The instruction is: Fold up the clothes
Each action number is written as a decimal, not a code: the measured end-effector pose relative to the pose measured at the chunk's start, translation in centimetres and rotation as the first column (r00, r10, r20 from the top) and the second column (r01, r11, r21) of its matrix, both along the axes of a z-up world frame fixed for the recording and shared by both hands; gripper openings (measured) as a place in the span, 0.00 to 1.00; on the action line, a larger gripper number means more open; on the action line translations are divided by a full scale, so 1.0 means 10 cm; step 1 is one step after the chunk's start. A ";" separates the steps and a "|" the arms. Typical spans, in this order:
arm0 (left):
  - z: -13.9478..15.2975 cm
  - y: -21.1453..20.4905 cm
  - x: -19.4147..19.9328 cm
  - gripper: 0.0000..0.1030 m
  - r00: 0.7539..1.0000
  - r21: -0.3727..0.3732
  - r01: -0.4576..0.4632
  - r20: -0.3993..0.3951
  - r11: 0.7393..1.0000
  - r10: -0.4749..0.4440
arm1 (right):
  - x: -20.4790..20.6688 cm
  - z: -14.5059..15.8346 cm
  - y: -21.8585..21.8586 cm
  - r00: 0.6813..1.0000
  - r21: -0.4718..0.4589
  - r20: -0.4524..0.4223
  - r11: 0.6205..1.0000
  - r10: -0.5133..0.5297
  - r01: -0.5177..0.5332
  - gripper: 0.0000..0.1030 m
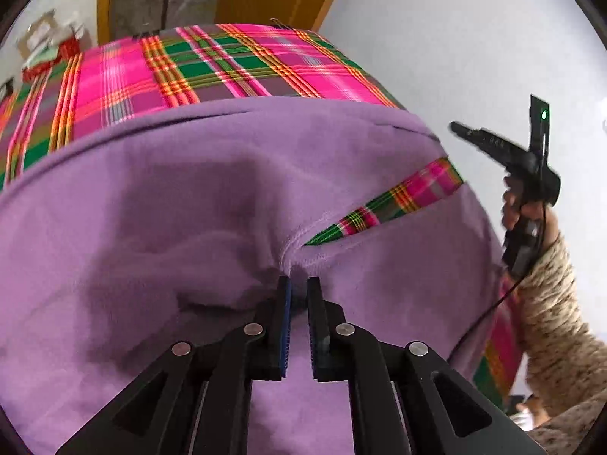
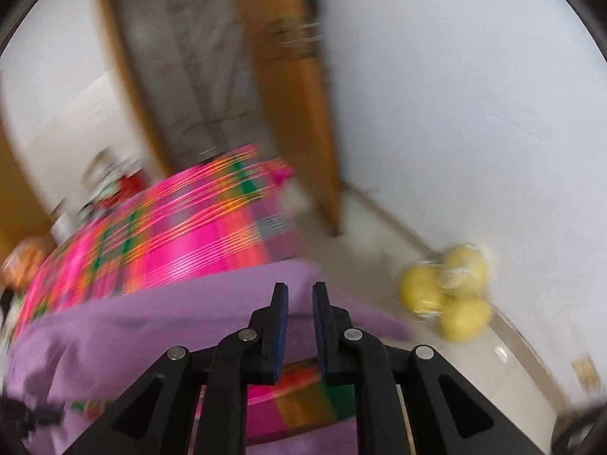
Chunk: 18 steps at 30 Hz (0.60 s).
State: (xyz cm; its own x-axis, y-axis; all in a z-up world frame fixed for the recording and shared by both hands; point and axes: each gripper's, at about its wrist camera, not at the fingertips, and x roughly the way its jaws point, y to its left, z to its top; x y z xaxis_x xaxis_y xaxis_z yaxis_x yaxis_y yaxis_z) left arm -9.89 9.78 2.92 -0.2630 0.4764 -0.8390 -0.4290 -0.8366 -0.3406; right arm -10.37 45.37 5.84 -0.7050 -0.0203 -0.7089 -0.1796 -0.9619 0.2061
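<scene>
1. Purple garment lies spread over a pink-green plaid cloth covering the tabletop; fabric soft, fleece-like, with folds and shadows near the middle.
2. Left claw sits low on the garment, tips at a bunched crease where a hem edge meets; narrow gap between the fingers, and a bit of purple fabric looks gathered between the tips, but a firm pinch cannot be confirmed.
3. Narrow wedge of plaid shows through a split in the garment, just right of and beyond the left claw tips.
4. Right claw appears in the left wrist view at right, lifted above the garment's right edge, held by a hand in a speckled beige knit sleeve; a green light glows on the device.
5. Right wrist view is motion-blurred: right claw slightly parted with nothing between the fingers, hovering over the garment's edge, clear of the cloth.
6. Plaid cloth visible beyond and under the garment there.
7. Bag of yellow round fruits sits on the floor by the white wall, well apart from the tabletop.
8. Wooden door frame stands behind.
</scene>
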 end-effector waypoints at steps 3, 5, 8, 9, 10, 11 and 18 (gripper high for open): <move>-0.03 -0.08 0.01 0.09 1.000 0.041 -0.014 0.012 0.999 0.014 | -0.11 -0.08 -0.30 0.991 0.008 0.052 0.992 0.123 -0.123 0.13; -0.05 -0.13 0.00 0.09 1.000 0.068 -0.023 0.017 0.997 0.022 | -0.17 -0.15 -0.46 0.983 0.024 0.082 0.985 0.167 -0.169 0.13; -0.09 -0.22 0.00 0.09 0.999 0.110 -0.036 0.026 0.993 0.034 | -0.32 -0.23 -0.57 0.981 0.067 0.122 0.985 0.152 -0.161 0.13; -0.10 -0.25 0.00 0.09 0.999 0.124 -0.041 0.029 0.991 0.038 | -0.37 -0.25 -0.59 0.982 0.083 0.127 0.985 0.139 -0.151 0.13; -0.11 -0.27 0.00 0.09 0.999 0.137 -0.045 0.032 0.989 0.041 | -0.42 -0.25 -0.58 0.984 0.095 0.122 0.985 0.131 -0.143 0.13; -0.12 -0.30 0.00 0.09 0.998 0.151 -0.050 0.035 0.987 0.045 | -0.49 -0.25 -0.58 0.985 0.103 0.122 0.985 0.122 -0.135 0.13; -0.20 -0.43 -0.02 0.09 0.997 0.221 -0.064 0.062 0.973 0.051 | -0.85 -0.27 -0.64 0.991 0.124 0.116 0.989 0.066 -0.080 0.13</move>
State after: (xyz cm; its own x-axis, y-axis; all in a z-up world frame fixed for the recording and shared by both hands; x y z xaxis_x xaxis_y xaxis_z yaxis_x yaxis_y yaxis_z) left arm -10.06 5.45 0.97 -0.2515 0.6385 -0.7274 -0.3574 -0.7597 -0.5433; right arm -18.82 38.99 3.11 -0.6219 0.0270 -0.7826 -0.1224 -0.9905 0.0631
